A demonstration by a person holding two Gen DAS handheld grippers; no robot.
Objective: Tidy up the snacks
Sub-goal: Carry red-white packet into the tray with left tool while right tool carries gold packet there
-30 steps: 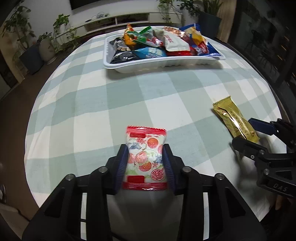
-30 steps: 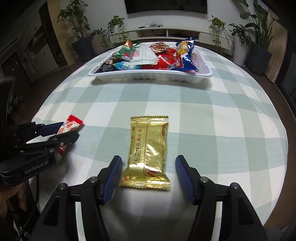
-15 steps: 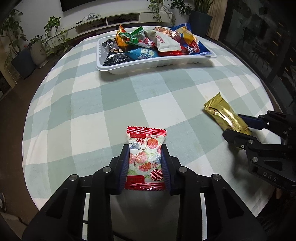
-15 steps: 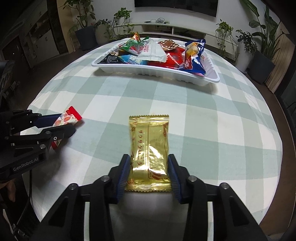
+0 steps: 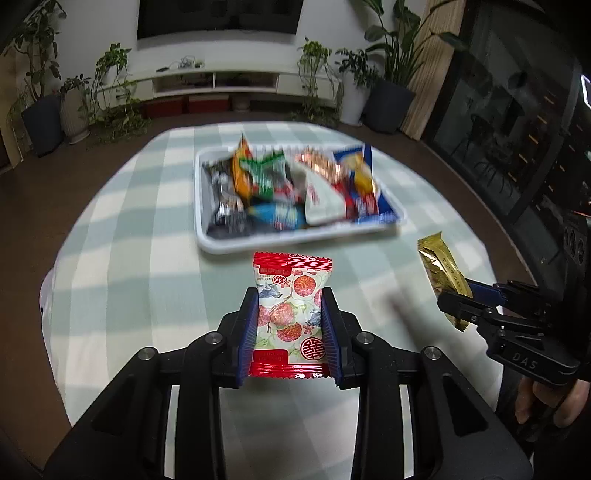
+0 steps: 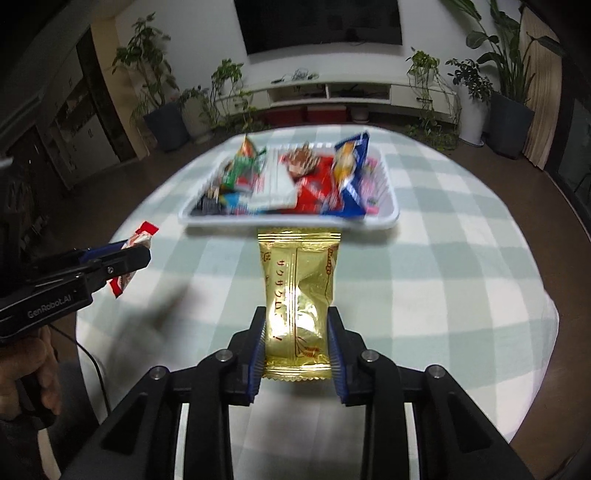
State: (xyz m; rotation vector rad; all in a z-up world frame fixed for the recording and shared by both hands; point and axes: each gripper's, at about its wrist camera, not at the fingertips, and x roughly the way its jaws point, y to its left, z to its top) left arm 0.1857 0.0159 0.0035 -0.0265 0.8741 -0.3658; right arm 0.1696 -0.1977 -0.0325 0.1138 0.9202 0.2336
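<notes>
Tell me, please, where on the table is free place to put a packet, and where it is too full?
Bare checked cloth lies right of the white tray, and more left of it. The strip between the tray and both claws is bare too. The tray itself is crowded with piled snacks.

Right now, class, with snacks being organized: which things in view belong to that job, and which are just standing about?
Part of the job:
- red fruit-print packet, in the left gripper
- gold packet, in the right gripper, whose jaws are closing on it
- white tray of snacks

Standing about:
- potted plants
- television
- white cabinet
</notes>
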